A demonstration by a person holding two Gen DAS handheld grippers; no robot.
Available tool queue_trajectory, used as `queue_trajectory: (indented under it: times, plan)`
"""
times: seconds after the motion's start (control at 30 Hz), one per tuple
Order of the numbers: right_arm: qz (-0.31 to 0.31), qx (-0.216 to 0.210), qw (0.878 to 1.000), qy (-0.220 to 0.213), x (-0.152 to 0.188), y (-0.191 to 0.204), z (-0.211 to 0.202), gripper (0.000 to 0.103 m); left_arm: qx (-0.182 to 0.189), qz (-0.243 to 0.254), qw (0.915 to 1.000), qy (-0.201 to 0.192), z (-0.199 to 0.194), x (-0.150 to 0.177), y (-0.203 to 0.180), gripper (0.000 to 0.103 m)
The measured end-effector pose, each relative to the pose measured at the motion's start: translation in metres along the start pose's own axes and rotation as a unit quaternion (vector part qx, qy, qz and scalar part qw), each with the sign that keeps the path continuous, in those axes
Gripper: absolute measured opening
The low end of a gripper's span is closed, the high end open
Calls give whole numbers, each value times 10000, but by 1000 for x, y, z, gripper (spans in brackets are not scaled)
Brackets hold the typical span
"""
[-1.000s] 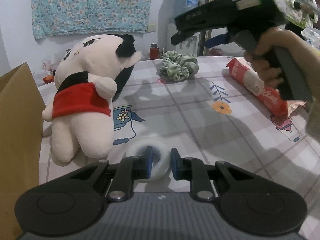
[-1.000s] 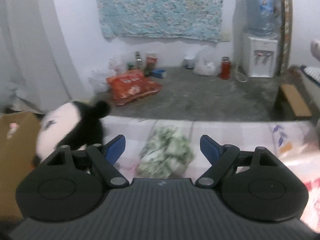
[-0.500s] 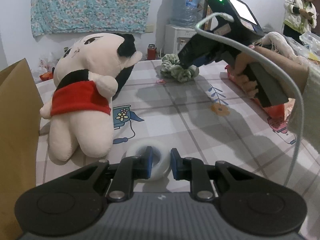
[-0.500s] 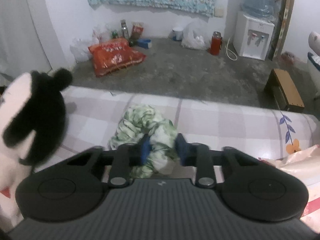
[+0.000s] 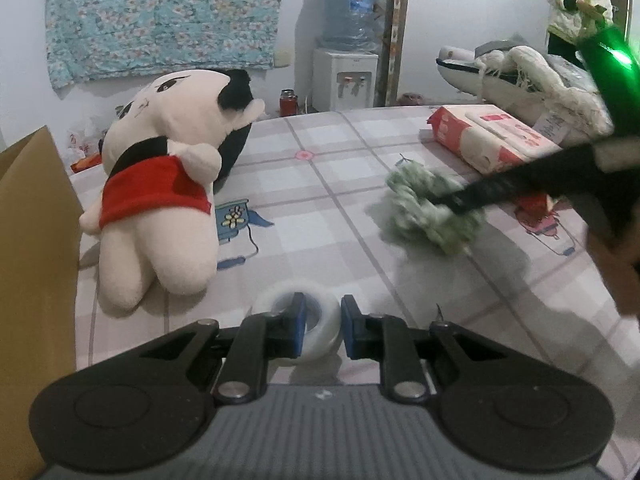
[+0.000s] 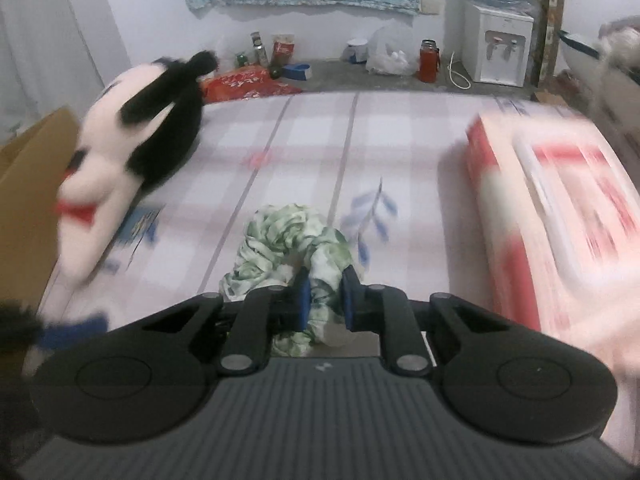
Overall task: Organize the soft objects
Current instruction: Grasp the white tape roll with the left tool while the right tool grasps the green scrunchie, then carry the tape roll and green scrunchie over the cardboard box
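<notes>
**Scrunchie grabbed, tape ring pinched, plush waiting**

Scrunchie (image 6: 294, 248) update: the right tool (image 6: 323, 300) has just been closing, and its blue pads now squeeze a fold of the green-and-white fabric, near side of the loop. From the left camera it looks carried just above the checked surface (image 5: 328, 184), blurry, so I can't swear it's fully clear of the cloth. It's light, floppy stuff and squashes to nothing, so a pinch on any bunched bit should hold; the loop just dangles from wherever you take it.

Left tool (image 5: 323, 330) is clamped across the wall of the white tape ring (image 5: 298, 320), one pad inside the hole and one outside. The ring sits low on the surface right in front of it.

Further out: the plush doll (image 5: 160, 184) in its red top lies toward the left, just beside the cardboard box (image 5: 32, 264). I'd guess the box is where things go. A red-and-white tissue pack (image 5: 492, 140) sits over on the right.
</notes>
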State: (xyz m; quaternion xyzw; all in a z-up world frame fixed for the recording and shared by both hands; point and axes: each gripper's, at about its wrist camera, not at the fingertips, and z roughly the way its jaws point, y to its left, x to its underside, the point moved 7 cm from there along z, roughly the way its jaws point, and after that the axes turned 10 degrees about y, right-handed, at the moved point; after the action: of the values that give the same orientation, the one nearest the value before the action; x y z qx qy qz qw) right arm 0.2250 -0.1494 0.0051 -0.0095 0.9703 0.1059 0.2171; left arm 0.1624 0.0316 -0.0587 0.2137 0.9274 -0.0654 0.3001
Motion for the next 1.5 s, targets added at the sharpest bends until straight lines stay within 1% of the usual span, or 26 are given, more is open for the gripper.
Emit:
queue_trajectory:
  times: [0.07,0.17,0.23,0.27,0.33,0.4,0.43,0.6,0.7,0.77,0.93,1.07,1.17,1.23,1.3,1.33,1.4,1.5]
  plan:
    - [52,-5,10000,-35,25,2,-14,15,1,150,9999,-54,-2,6,-5,20]
    - [-22,-132,9999,-40,55,6,-31,15,-41,216,9997,-51,-7,14,-11,20]
    - [-96,-211,9997,-38,76,9,-43,16,97,234,9997,-47,-11,19,-15,27]
    - [-120,-222,9997,-38,86,12,-51,16,124,205,9997,-46,-13,22,-17,27]
    - [-209,-258,9994,-43,103,12,-62,17,56,212,9997,78,-16,25,-20,26]
    - [-256,-316,9991,-100,116,12,-72,18,-62,228,9993,281,-18,26,-25,20]
    - [-231,-366,9990,-132,121,11,-76,17,-94,223,9992,331,-19,27,-27,20]
    - [164,-511,9984,-149,140,2,-93,16,-199,9,9991,382,-22,32,-30,18]
    - [352,-491,9978,-267,152,-2,-101,15,-269,99,9987,421,-28,35,-37,16]
    - [419,-497,9973,-355,160,-5,-107,14,-249,184,9987,405,-37,38,-43,15]
    - [663,-511,9945,-623,170,-16,-121,13,-323,396,9986,153,-66,36,-57,15]
    - [706,-533,9929,-789,175,-21,-136,13,-323,478,9982,-149,-94,27,-67,15]
    - [810,-713,9897,-937,177,-25,-151,13,-314,535,9973,-384,-122,21,-71,15]
    - [841,-882,9870,-1049,176,-26,-162,13,-395,561,9962,-536,-140,18,-69,15]
    - [865,-1094,9839,-1120,171,-22,-174,13,-556,522,9947,-694,-162,15,-59,15]
    - [917,-1247,9804,-1220,166,-19,-181,13,-636,508,9940,-737,-172,14,-53,15]
    - [806,-1487,9765,-1339,155,-6,-191,13,-866,473,9918,-812,-192,13,-35,15]
    - [527,-1749,9733,-1393,139,21,-200,13,-1309,241,9875,-842,-220,14,4,15]
